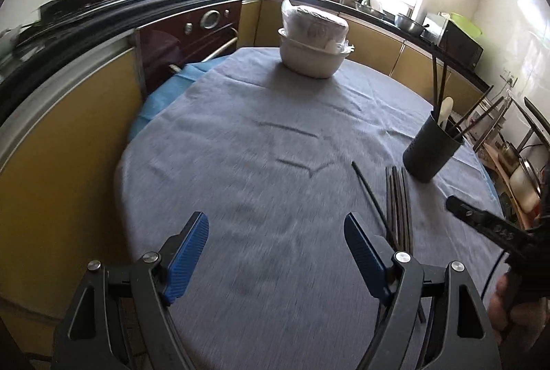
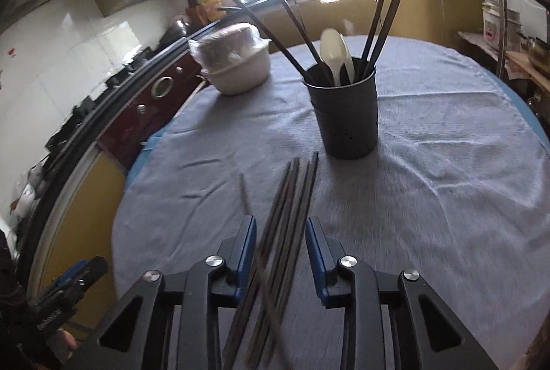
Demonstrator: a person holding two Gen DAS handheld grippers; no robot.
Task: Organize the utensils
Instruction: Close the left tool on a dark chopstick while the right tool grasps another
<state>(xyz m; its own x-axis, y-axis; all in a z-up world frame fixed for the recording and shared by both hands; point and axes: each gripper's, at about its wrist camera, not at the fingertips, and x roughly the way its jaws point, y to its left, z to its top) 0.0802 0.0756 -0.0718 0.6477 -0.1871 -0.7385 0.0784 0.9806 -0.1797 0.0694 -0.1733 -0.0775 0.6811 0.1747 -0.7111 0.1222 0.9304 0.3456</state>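
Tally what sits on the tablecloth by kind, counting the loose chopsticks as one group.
Black utensil holder: 1
Stack of white bowls: 1
Group of loose chopsticks: 1
Total: 3

Black two-finger grippers (image 2: 281,243); ribbed blue pads (image 1: 187,261); round silver screws (image 2: 348,261).

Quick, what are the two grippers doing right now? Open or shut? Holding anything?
Left gripper: open, holding nothing.
Right gripper: open around the chopsticks lying on the table; pads not touching them yet.
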